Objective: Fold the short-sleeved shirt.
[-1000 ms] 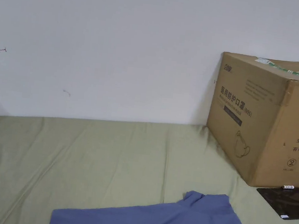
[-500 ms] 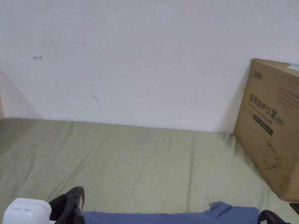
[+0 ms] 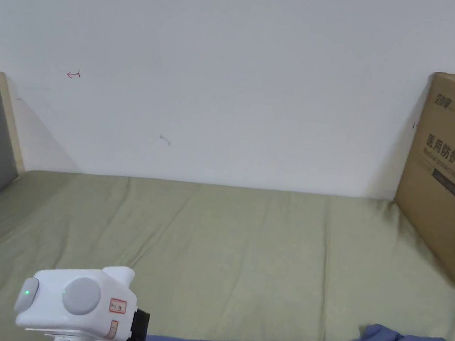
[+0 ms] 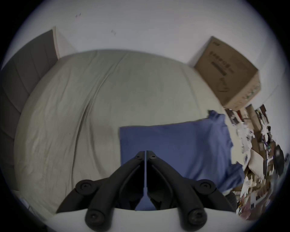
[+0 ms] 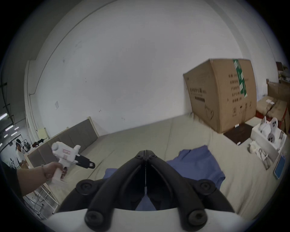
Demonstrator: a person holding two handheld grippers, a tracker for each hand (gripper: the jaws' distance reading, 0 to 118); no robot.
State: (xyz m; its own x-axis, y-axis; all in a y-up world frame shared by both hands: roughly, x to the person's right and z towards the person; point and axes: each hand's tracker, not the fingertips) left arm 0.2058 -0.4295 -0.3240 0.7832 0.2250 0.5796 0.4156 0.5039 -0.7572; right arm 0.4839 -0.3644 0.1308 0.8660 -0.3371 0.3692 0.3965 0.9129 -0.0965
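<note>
The blue short-sleeved shirt (image 4: pixel 177 146) lies on the bed (image 3: pixel 244 242), toward its near edge and the end where the cardboard box (image 3: pixel 452 168) stands in the far corner. In the left gripper view it already reads as a tidy rectangle along two sides, with a rumpled bit poking out toward the box, so I'd judge it partly folded at least. How many folds remain I can't tell.

The left gripper (image 4: pixel 145 153) hangs above the shirt's near part, jaws together and holding nothing. The right gripper (image 5: pixel 145 152) is raised over the shirt too, jaws closed and empty. A hand (image 5: pixel 53 171) holds the left gripper level, pointed across the bed.
</note>
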